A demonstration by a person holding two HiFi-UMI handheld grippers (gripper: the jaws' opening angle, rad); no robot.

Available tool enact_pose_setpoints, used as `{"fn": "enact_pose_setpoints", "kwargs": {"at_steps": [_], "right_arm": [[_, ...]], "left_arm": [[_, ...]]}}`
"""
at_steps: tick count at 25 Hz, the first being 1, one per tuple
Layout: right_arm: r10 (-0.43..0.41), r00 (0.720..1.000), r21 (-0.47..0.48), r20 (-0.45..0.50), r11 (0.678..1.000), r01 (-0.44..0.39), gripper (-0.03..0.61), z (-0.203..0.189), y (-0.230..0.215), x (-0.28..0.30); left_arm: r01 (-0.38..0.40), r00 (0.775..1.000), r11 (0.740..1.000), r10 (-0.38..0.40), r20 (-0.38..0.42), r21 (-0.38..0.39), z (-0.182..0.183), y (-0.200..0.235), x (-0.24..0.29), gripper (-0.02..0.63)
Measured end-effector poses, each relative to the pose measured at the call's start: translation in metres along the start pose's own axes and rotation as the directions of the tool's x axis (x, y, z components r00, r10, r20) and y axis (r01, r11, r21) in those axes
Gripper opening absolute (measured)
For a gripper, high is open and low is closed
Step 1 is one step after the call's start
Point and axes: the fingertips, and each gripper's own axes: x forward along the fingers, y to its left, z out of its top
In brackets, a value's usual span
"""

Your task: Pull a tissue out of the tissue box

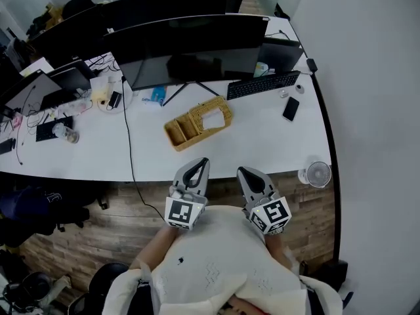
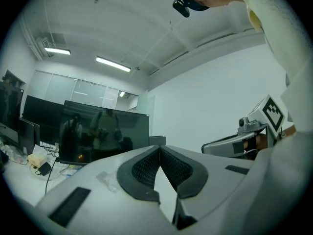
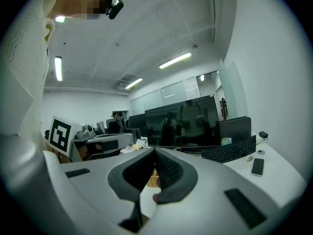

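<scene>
White bench (image 1: 275,136) carried the wicker tissue box (image 1: 197,125); left tool (image 1: 202,164) and right tool (image 1: 243,172) hung short of it (both closed, empty).

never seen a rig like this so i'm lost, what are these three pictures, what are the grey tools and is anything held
A person holds a tool in each hand: the left hand-held gripper and the right hand-held gripper. The patterned cubes belong to them. The head view looks down from a camera on the person's head. The other two views come from cameras riding on each gripper, looking along its jaws. Both pairs of jaws are shut, with nothing between them. On the white desk stand a wicker tissue box, a keyboard, a phone and monitors.
</scene>
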Motion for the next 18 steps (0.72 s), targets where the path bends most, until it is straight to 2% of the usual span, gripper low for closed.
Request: {"fn": "enact_pose_setpoints", "kwargs": {"at_steps": [8, 15, 18], "right_arm": [[-0.043, 0.998, 0.001, -0.036, 0.999, 0.043, 0.002, 0.011, -0.020, 0.041], [-0.082, 0.995, 0.017, -0.052, 0.996, 0.083, 0.002, 0.014, -0.033, 0.079], [-0.089, 0.994, 0.024, -0.060, 0.996, 0.091, 0.002, 0.013, -0.035, 0.096]], "left_arm": [[0.039, 0.999, 0.999, -0.039, -0.036, -0.014, -0.007, 0.040, 0.036, 0.014], [0.093, 0.994, 0.995, -0.092, -0.063, 0.018, -0.016, 0.071, 0.061, 0.014], [0.096, 0.992, 0.995, -0.096, -0.079, 0.001, -0.023, 0.086, 0.065, 0.014]]}}
